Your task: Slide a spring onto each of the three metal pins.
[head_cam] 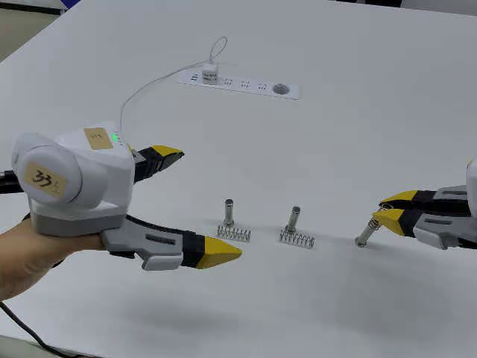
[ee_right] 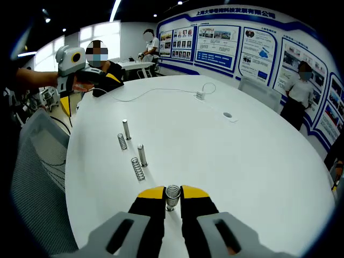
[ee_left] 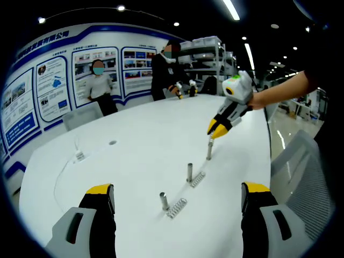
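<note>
Two metal pins stand upright on the white table (head_cam: 358, 89), one on the left (head_cam: 229, 211) and one in the middle (head_cam: 293, 218). A loose spring lies in front of each: the left spring (head_cam: 233, 233) and the middle spring (head_cam: 297, 239). A third pin (head_cam: 364, 236) leans at the right. My right gripper (head_cam: 380, 209) is shut on a spring (ee_right: 172, 196) at that pin's top end. The left gripper (head_cam: 195, 203) hovers open and empty left of the pins, which sit between its jaws in its own view (ee_left: 177, 191).
A white power strip (head_cam: 246, 85) with a plugged-in charger (head_cam: 209, 73) and a looping cable (head_cam: 149, 86) lies at the back of the table. People stand beyond the far table edge (ee_left: 99, 80). A mesh chair (ee_right: 37, 172) sits by the table.
</note>
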The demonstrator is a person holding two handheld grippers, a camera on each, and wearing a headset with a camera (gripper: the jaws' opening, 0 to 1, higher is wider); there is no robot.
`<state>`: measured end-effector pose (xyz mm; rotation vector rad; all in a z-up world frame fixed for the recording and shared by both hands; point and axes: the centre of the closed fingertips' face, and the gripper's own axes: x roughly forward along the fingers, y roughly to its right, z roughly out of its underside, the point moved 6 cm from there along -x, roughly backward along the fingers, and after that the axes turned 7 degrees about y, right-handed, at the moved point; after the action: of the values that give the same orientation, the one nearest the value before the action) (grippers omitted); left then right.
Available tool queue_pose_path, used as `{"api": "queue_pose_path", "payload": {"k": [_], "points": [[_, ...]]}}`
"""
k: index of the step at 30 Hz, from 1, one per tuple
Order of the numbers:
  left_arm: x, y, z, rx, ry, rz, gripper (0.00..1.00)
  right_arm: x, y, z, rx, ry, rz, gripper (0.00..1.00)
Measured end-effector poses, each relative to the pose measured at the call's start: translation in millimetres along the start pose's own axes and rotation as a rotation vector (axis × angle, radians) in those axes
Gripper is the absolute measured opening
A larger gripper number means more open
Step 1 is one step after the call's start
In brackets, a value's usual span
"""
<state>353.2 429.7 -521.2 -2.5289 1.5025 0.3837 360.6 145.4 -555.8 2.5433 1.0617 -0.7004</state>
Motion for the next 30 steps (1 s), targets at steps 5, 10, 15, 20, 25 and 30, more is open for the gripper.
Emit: {"api": "queue_pose_path", "payload": {"k": [5, 10, 15, 20, 25, 30], "points": [[-0.8, -0.5, 0.1, -0.001, -0.002, -0.003, 1.00, 2.8, -0.6, 4.2, 0.005, -0.002, -0.001, 0.11], [-1.1, -0.2, 2.4, -0.005, -0.012, -0.004, 1.00, 5.3, -1.3, 7.7, 0.003, -0.011, -0.007, 0.11], [-0.1, 1.5, 2.6, -0.008, -0.014, -0.002, 1.00, 9.7, -1.9, 11.8, -0.001, -0.024, -0.013, 0.11], [0.0, 2.8, 3.0, -0.009, -0.020, -0.001, 1.00, 13.7, -3.4, 15.6, -0.010, -0.038, -0.023, 0.11], [-0.6, 3.2, 4.7, -0.011, -0.027, 0.000, 1.00, 16.1, -4.2, 20.3, -0.004, -0.051, -0.030, 0.11], [-1.0, 4.0, 5.7, -0.013, -0.033, 0.002, 1.00, 19.3, -6.6, 25.9, -0.012, -0.064, -0.035, 0.11]]}}
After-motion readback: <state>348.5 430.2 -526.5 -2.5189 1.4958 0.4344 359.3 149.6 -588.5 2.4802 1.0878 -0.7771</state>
